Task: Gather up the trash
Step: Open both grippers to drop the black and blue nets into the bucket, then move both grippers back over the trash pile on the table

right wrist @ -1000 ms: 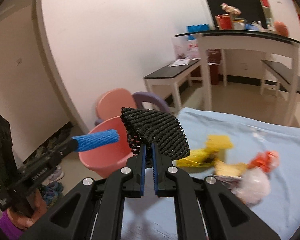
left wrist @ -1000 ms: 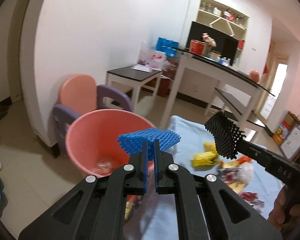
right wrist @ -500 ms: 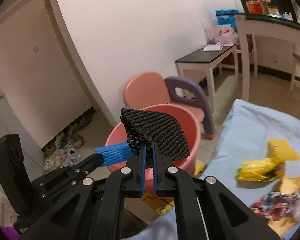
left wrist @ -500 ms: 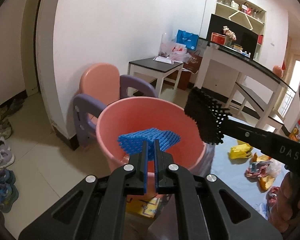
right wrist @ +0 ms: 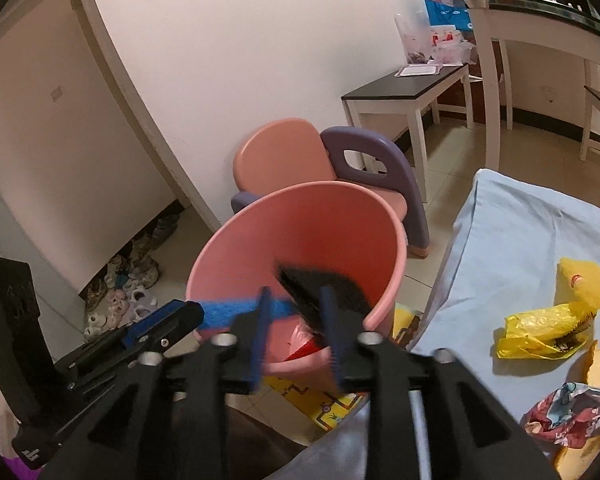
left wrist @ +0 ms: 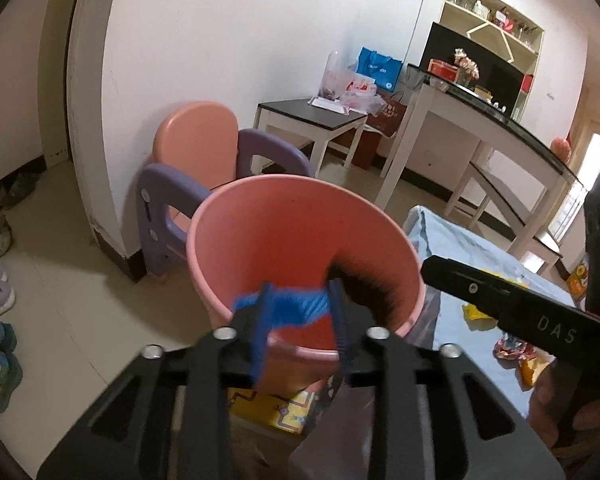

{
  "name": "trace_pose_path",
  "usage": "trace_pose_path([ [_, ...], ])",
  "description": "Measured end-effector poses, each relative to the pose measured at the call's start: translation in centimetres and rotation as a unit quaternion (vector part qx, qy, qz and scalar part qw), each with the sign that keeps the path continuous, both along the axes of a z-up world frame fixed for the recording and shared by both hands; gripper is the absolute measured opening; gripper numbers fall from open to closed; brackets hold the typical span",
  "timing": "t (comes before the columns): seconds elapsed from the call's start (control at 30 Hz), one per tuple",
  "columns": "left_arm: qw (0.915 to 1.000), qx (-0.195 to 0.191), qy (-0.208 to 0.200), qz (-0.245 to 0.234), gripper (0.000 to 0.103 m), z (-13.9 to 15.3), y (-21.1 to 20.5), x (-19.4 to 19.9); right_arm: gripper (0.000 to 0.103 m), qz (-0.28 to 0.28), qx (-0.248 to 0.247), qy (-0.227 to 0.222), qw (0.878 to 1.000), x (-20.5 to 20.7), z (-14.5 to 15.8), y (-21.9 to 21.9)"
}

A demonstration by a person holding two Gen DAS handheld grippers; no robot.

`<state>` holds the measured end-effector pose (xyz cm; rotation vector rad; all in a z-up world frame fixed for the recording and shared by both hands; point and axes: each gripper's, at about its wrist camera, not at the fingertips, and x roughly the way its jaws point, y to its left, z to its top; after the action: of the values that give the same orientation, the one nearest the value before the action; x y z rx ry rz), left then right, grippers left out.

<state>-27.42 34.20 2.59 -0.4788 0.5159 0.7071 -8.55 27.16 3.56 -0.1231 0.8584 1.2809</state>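
Your left gripper (left wrist: 300, 320) hangs over the near rim of the pink bucket (left wrist: 300, 216), its jaws opening; the blue foam net (left wrist: 296, 308) sits blurred between them, no longer pinched. Inside the bucket you can see a red wrapper (right wrist: 306, 350) low down. Your right gripper (right wrist: 296, 324) is beside it over the same rim, jaws opening around the black foam net (right wrist: 328, 286). More wrappers (right wrist: 540, 324) lie on the blue cloth (right wrist: 512, 224) to the right.

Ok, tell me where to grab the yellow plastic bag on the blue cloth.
Pinch the yellow plastic bag by its raised, crumpled middle fold, coming down from above. It lies low on the blue cloth, so its edges hug the fabric; the puffed fold is probably the only part a pinch can close across.
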Motion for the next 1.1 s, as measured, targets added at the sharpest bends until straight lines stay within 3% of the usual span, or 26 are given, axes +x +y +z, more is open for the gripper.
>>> trace_pose_path([
  [0.4,0.9999,0.006,-0.012,-0.008,0.033,1.2,-1.3,-0.7,0.035,-0.01,-0.002,-0.021,1.0,-0.9,0.8,-1.9],
  [0.53,0.9999,0.007,-0.011,-0.009,0.033,1.5,-1.9,-0.9,0.047,-0.019,-0.001,-0.026,0.999,-1.1,1.2,-3.3],
  [1.1,0.9978,0.025,0.009,-0.06,0.033,2.4,-7.3,0.6,0.048,-0.06,-0.012,-0.041,0.997,-1.8,2.1,-10.9],
])
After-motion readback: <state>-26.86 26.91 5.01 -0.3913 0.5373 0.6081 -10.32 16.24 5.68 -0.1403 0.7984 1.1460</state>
